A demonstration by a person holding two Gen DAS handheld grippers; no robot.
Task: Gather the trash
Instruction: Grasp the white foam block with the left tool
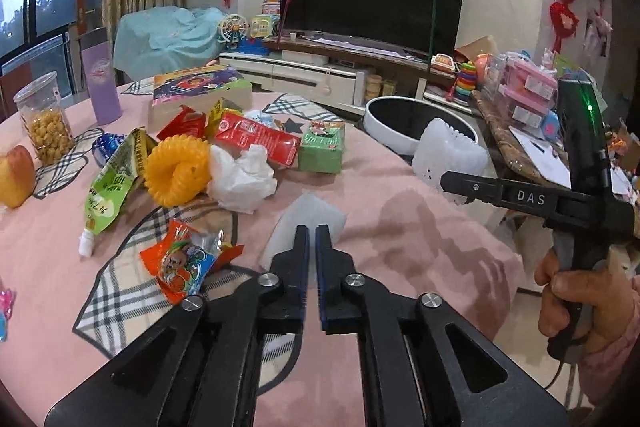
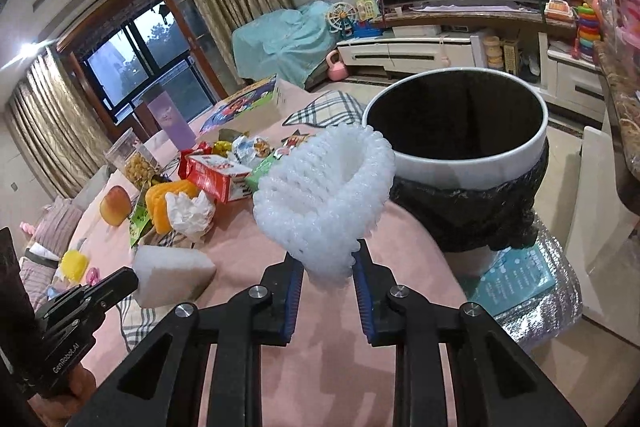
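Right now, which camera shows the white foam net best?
The right wrist view. There the foam net fills the centre, its mesh clear, pinched at its lower end by the right gripper, just short of the bin. The left wrist view shows it only small and far off, past the right gripper's fingers, in front of the bin.

Left wrist view: white foam sheet [image 1: 306, 223] partly hidden behind nearly closed left gripper [image 1: 312, 233]; contact under tips not visible. White foam net [image 1: 448, 151] partly covered by right gripper [image 1: 450, 183]; its second finger not visible. Apple [image 1: 16, 177] cut off at left edge. Bin [image 1: 400, 107] lower part hidden behind table [image 1: 400, 227].

Right wrist view: bin [image 2: 460, 159] inside too dark to read. Print on red carton [image 2: 216, 175] too small to read. Hand [image 2: 76, 387] at lower left mostly hidden, cut by edge.
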